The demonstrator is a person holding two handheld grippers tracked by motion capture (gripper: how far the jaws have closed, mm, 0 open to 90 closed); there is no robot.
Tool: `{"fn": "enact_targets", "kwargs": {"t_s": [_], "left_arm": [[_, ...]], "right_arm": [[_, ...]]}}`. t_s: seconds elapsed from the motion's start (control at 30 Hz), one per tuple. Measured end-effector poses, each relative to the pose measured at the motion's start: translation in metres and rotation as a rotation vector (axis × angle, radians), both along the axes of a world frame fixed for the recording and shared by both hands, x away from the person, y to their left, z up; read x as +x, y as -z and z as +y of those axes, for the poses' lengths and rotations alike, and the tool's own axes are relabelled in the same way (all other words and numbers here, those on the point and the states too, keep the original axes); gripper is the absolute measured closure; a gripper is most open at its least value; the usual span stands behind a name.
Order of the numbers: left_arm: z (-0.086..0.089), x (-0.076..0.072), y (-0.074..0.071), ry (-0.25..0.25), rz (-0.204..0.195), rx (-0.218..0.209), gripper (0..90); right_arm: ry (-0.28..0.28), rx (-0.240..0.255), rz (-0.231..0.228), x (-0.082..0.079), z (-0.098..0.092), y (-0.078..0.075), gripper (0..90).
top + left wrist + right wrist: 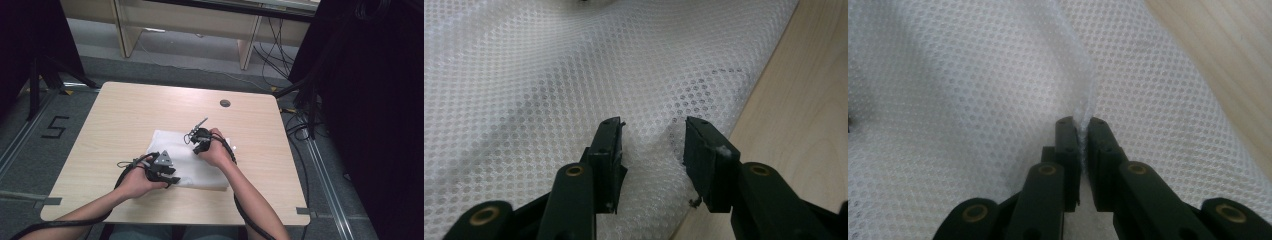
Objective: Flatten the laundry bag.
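A white mesh cloth [192, 165] lies flat near the middle of the desk [115, 120]. The left gripper [651, 150] rests on the cloth's near edge, its jaws apart with a small ridge of mesh between them. The right gripper [1083, 131] sits at the cloth's far right part, jaws closed, pinching a raised fold of the cloth.

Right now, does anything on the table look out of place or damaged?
Nothing looks damaged or spilled. The white mesh cloth lies slightly askew on the table, and it is puckered into a ridge where the right gripper pinches it. The left gripper sits open over another raised fold near the cloth's edge.
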State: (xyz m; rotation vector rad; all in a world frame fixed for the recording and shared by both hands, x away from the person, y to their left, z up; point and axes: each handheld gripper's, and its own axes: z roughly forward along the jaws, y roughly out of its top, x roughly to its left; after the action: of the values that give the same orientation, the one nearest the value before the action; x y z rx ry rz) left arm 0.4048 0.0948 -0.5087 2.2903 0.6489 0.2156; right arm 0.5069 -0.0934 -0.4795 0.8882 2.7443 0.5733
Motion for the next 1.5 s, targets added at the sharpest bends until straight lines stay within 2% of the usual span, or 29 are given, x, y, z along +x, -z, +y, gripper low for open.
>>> {"fn": "enact_targets", "kwargs": {"t_s": [0.07, 0.1, 0.13, 0.17, 0.2, 0.27, 0.3, 0.33, 0.4, 0.43, 0.47, 0.5, 0.6, 0.73, 0.8, 0.9, 1.0, 1.03, 1.07, 1.1, 1.13, 1.17, 1.3, 1.43, 1.5], "left_arm": [[0.0, -0.001, 0.0, -0.005, 0.0, -0.001, 60.2], [0.0, -0.002, 0.0, -0.017, -0.008, -0.01, 61.4], [0.0, -0.002, -0.001, -0.008, -0.018, -0.009, 64.8], [-0.002, -0.004, -0.001, -0.021, -0.01, -0.033, 69.1], [-0.002, -0.004, -0.003, -0.006, -0.016, -0.023, 72.5], [-0.006, -0.009, -0.006, 0.01, -0.022, -0.031, 80.2], [-0.008, -0.01, -0.007, 0.028, -0.024, -0.024, 82.3], [-0.011, -0.011, -0.007, 0.032, -0.016, -0.025, 82.7], [-0.012, -0.011, -0.006, 0.035, -0.027, -0.011, 82.4], [-0.013, -0.008, -0.003, 0.036, -0.031, 0.011, 82.0], [-0.013, -0.008, -0.002, 0.018, -0.012, -0.002, 82.1], [-0.012, -0.006, -0.002, 0.032, -0.023, 0.01, 82.6], [-0.012, -0.007, -0.001, 0.035, -0.036, 0.021, 82.6], [-0.012, -0.007, 0.0, 0.026, -0.024, 0.014, 82.4], [-0.012, -0.006, 0.0, 0.029, -0.041, 0.014, 82.3], [-0.012, -0.007, 0.0, 0.025, -0.039, 0.02, 81.7], [-0.012, -0.007, 0.0, 0.021, -0.038, 0.012, 81.2], [-0.012, -0.007, 0.0, 0.023, -0.042, 0.012, 81.2], [-0.012, -0.007, 0.0, 0.023, -0.043, 0.012, 81.2], [-0.012, -0.007, 0.0, 0.027, -0.045, 0.019, 81.3], [-0.012, -0.007, 0.0, 0.021, -0.041, 0.012, 81.3], [-0.013, -0.008, 0.001, 0.012, -0.034, 0.008, 81.3], [-0.014, -0.011, -0.004, 0.007, -0.041, 0.001, 81.5], [-0.018, -0.016, -0.012, 0.027, -0.047, -0.027, 85.9], [-0.021, -0.018, -0.011, 0.04, -0.037, -0.013, 87.2]], "right_arm": [[-0.025, -0.001, -0.019, -0.002, 0.001, -0.007, 85.6], [-0.019, 0.006, -0.016, -0.003, 0.001, -0.01, 85.6], [-0.017, 0.015, -0.022, -0.003, 0.0, -0.011, 85.5], [-0.017, 0.021, -0.021, -0.003, -0.001, -0.014, 85.5], [-0.014, 0.025, -0.028, -0.003, -0.003, -0.015, 85.5], [0.002, 0.043, -0.019, -0.005, -0.005, -0.018, 85.5], [-0.009, 0.051, -0.021, -0.004, -0.006, -0.02, 85.5], [-0.005, 0.053, -0.031, -0.005, -0.006, -0.021, 85.5], [0.003, 0.062, -0.024, -0.007, -0.007, -0.023, 85.5], [-0.001, 0.068, -0.029, -0.009, -0.007, -0.026, 85.6], [-0.002, 0.073, -0.027, -0.011, -0.008, -0.027, 85.5], [-0.005, 0.076, -0.034, -0.012, -0.008, -0.029, 85.5], [-0.022, 0.09, -0.049, -0.018, -0.01, -0.034, 85.5], [-0.032, 0.109, -0.061, -0.024, -0.012, -0.04, 85.5], [-0.034, 0.127, -0.072, -0.031, -0.013, -0.05, 85.5], [-0.04, 0.149, -0.075, -0.038, -0.012, -0.056, 85.4], [-0.065, 0.145, -0.097, -0.044, -0.011, -0.062, 85.2], [-0.065, 0.15, -0.085, -0.047, -0.011, -0.064, 85.2], [-0.059, 0.149, -0.09, -0.049, -0.01, -0.065, 85.2], [-0.085, 0.144, -0.102, -0.05, -0.01, -0.066, 85.2], [-0.077, 0.148, -0.094, -0.053, -0.009, -0.067, 85.3], [-0.081, 0.143, -0.107, -0.055, -0.009, -0.068, 85.2], [-0.073, 0.144, -0.098, -0.06, -0.007, -0.071, 85.2], [-0.07, 0.15, -0.103, -0.06, -0.008, -0.071, 85.2], [-0.066, 0.15, -0.097, -0.06, -0.01, -0.071, 85.3]]}}
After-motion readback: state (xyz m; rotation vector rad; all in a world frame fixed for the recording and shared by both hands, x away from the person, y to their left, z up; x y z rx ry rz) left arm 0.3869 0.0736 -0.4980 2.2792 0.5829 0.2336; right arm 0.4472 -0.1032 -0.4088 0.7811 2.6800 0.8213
